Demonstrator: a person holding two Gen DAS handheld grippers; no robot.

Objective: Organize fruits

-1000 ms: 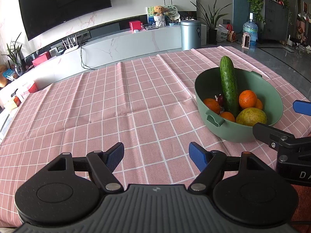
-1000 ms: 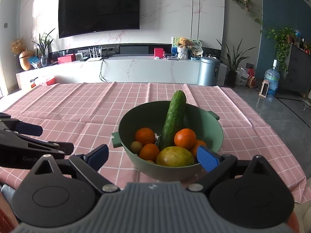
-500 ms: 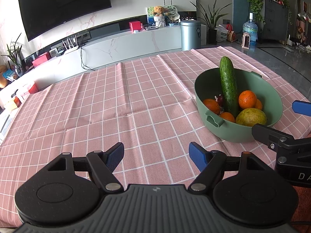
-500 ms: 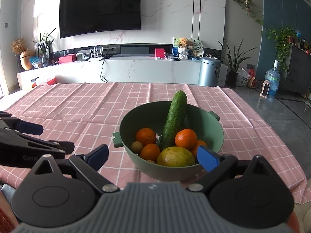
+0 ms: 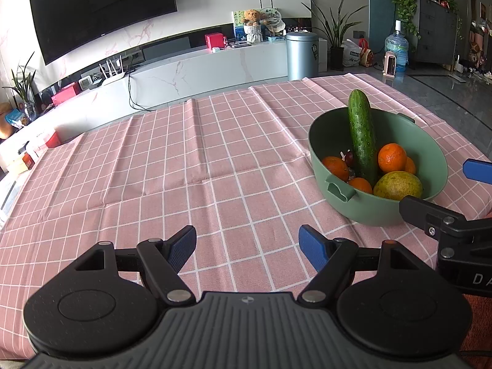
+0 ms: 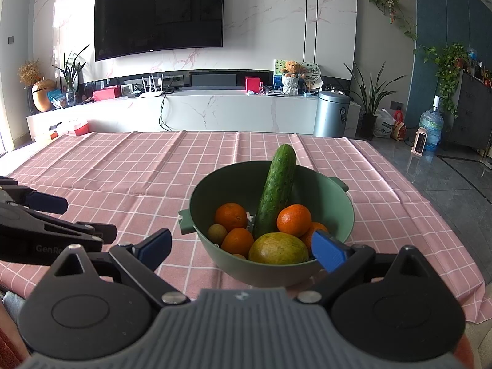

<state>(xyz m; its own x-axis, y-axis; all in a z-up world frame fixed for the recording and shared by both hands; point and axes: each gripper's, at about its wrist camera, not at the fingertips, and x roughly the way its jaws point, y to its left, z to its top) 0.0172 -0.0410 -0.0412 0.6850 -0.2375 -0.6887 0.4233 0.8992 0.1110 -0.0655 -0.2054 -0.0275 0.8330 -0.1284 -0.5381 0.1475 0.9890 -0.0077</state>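
Nothing moved; both tongs, left & right, wide apart, empty, near bowl.

The left gripper filled the bottom of the left wrist view, its two blue-tipped fingers spread wide apart and holding nothing, pointing toward the upper middle of the frame. The right gripper filled the bottom of the right wrist view in the same pose, blue fingertips parted with nothing clamped between them. Each showed at the edge of the other's view: the right one's black body at the lower right of the left view, the left one's at the middle left of the right view.
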